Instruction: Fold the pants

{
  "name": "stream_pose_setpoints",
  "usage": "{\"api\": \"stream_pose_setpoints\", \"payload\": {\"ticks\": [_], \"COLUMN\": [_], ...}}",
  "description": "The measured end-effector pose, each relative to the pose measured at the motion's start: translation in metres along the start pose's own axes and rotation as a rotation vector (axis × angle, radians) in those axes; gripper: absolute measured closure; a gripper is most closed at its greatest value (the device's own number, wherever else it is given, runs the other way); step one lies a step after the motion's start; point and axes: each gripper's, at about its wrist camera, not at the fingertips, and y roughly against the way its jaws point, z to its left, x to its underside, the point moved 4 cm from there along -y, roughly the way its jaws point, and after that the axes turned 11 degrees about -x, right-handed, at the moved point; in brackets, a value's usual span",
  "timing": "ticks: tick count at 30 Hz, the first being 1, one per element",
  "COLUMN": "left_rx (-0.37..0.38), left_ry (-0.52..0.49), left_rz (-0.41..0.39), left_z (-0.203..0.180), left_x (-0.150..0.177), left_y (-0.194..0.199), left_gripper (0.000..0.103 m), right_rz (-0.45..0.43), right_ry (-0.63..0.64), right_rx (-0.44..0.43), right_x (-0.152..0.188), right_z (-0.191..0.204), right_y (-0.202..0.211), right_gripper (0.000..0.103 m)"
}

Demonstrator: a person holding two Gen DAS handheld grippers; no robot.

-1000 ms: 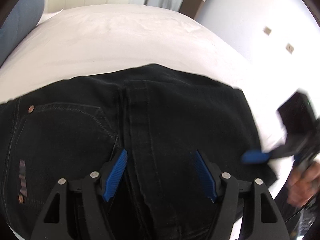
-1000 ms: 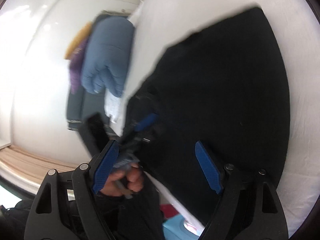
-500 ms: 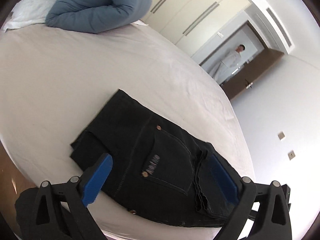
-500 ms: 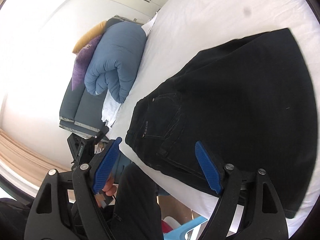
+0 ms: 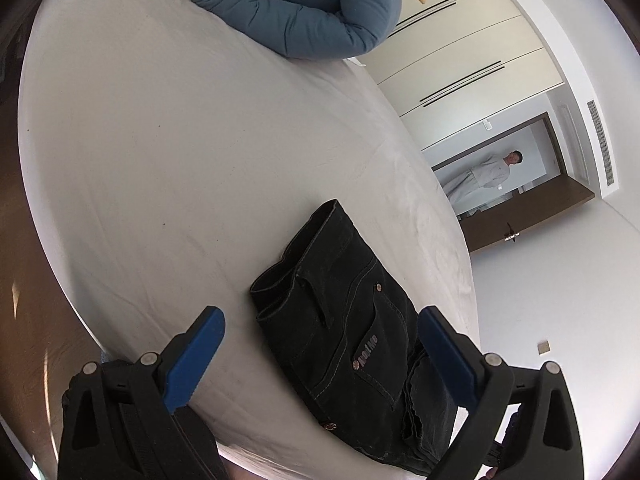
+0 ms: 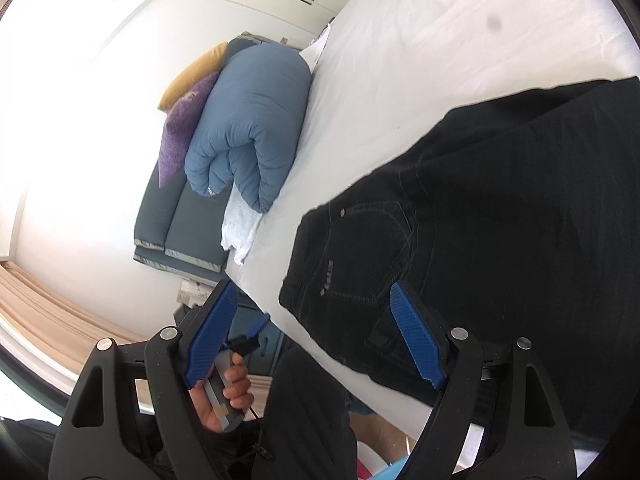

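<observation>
Both your wrist views are sharp, bright daylight scenes with heavy fisheye bending and dark vignetted corners. In your right view the wall (image 6: 80, 92) is blown out to white glare. The black pants (image 6: 500, 216) read nearly featureless; the white bedsheet (image 5: 180, 140) is softly shaded.

Home bedroom, white-sheeted bed (image 5: 168, 152), rolled blue duvet (image 5: 304, 4), built-in wardrobes (image 5: 472, 44)
</observation>
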Motion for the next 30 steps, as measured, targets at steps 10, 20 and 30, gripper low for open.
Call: {"api": "stream_pose_setpoints", "payload": {"ticks": [10,20,30], "left_rx": [0.031,0.088,0.100], "left_ry": [0.136,0.222,0.217], "left_rz": [0.053,0.117,0.145], "left_z": [0.017,0.006,-0.013], "left_x": [0.008,0.014,0.012], "left_y": [-0.028,-0.070,-0.087], "left_gripper": [0.004,0.016,0.086], "right_rz": [0.085,0.036,0.098], "right_ry": [-0.216,-0.246,-0.237], "right_rx": [0.111,0.055,0.090], "right_x": [-0.011,-0.016,-0.025], "right_z": [-0.086,-0.086,-0.076], "right_y": [-0.031,-0.030,-0.050], "right_gripper": [0.028,0.029,0.025]}}
